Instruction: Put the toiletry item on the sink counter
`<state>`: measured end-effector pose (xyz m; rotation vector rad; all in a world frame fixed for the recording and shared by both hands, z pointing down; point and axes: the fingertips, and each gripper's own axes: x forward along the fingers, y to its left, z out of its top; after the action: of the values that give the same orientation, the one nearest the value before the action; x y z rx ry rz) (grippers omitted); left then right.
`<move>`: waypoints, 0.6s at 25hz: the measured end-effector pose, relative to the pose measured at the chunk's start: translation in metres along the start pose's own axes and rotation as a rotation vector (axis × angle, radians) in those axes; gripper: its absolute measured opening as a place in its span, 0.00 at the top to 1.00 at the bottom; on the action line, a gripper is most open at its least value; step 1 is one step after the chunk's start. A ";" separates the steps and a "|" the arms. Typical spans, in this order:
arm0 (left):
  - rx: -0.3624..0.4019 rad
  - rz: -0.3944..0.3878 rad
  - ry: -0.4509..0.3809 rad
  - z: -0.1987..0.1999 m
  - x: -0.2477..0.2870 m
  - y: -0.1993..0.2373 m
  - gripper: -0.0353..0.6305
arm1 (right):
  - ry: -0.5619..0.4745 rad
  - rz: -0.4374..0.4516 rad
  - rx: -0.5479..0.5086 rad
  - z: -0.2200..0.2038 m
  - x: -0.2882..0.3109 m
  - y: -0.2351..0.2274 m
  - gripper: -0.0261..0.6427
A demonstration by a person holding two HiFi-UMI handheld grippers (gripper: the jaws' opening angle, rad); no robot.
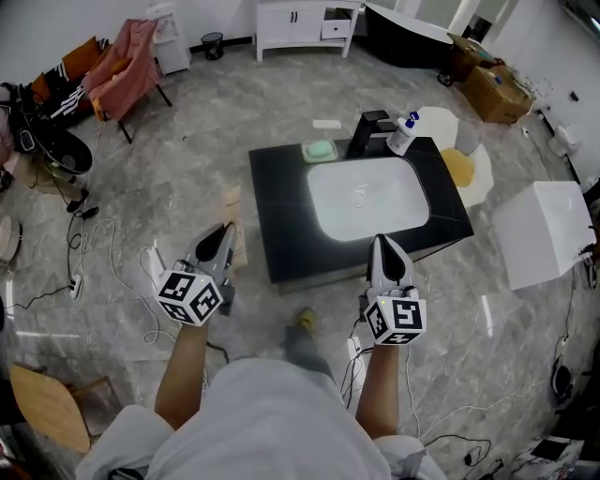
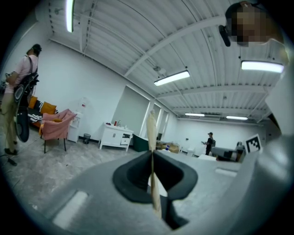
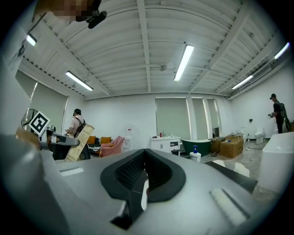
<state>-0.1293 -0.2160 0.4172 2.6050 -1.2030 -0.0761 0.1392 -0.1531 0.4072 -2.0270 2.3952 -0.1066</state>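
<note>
Nearest the lens, arms out: left gripper (image 1: 222, 234) and right gripper (image 1: 380, 244) held level, jaws of each pressed together, gripping nothing. Just ahead of the right gripper, the front edge of the black sink counter (image 1: 272, 187) with its white basin (image 1: 367, 195). At the counter's far edge, upright beside the black faucet (image 1: 368, 131), the white pump bottle (image 1: 404, 132) with a blue top; left of the faucet, a green soap dish (image 1: 320, 150). Beyond, against the wall, a white cabinet (image 1: 305, 23).

Black counter (image 1: 277, 220), white basin (image 1: 367, 199)
</note>
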 end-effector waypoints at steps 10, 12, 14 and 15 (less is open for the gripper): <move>-0.004 0.095 0.020 -0.004 0.106 -0.001 0.94 | -0.002 0.132 0.050 0.001 0.103 -0.082 0.96; 0.001 0.111 0.021 -0.004 0.118 -0.002 0.94 | 0.006 0.152 0.050 -0.002 0.115 -0.091 0.96; 0.004 0.122 0.024 -0.004 0.128 -0.004 0.94 | 0.008 0.165 0.047 -0.003 0.124 -0.099 0.96; 0.005 0.127 0.026 -0.004 0.132 -0.004 0.94 | 0.006 0.170 0.048 -0.003 0.127 -0.102 0.96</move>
<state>-0.0392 -0.3122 0.4284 2.5182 -1.3579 -0.0141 0.2187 -0.2950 0.4209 -1.7967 2.5301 -0.1681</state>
